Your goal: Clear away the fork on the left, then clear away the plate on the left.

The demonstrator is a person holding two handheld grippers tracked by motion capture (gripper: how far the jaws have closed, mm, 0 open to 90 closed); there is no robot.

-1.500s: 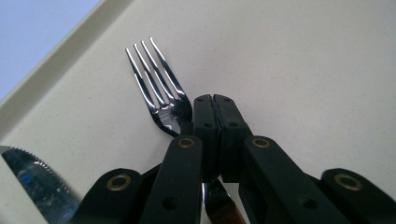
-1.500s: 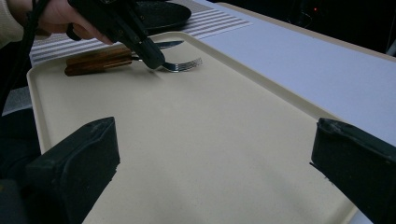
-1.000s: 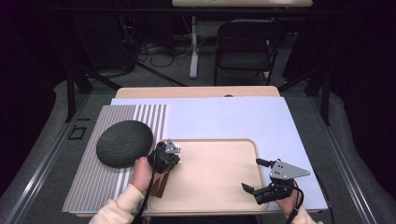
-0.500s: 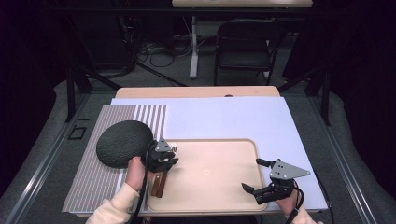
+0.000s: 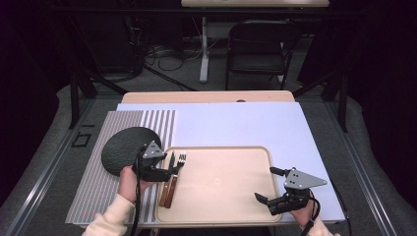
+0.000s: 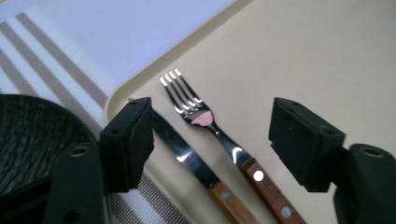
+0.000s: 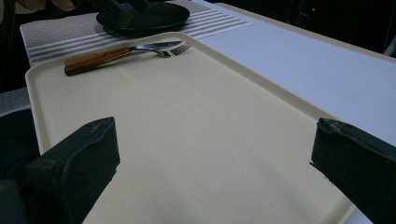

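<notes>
A tray [image 5: 221, 196] sits on the table [image 5: 206, 97], near the front edge. A fork [image 5: 178, 169] and a knife [image 5: 168, 182] lie side by side in the tray, along its left side. The knife is left of the fork. Their handles point to the front. A mat [image 5: 93, 196] lies left of the tray, and the tray's left edge rests on it. A plate [image 5: 123, 150] sits on the mat, just behind and left of the tray's corner. A chair [image 5: 258, 49] stands far behind the table.
</notes>
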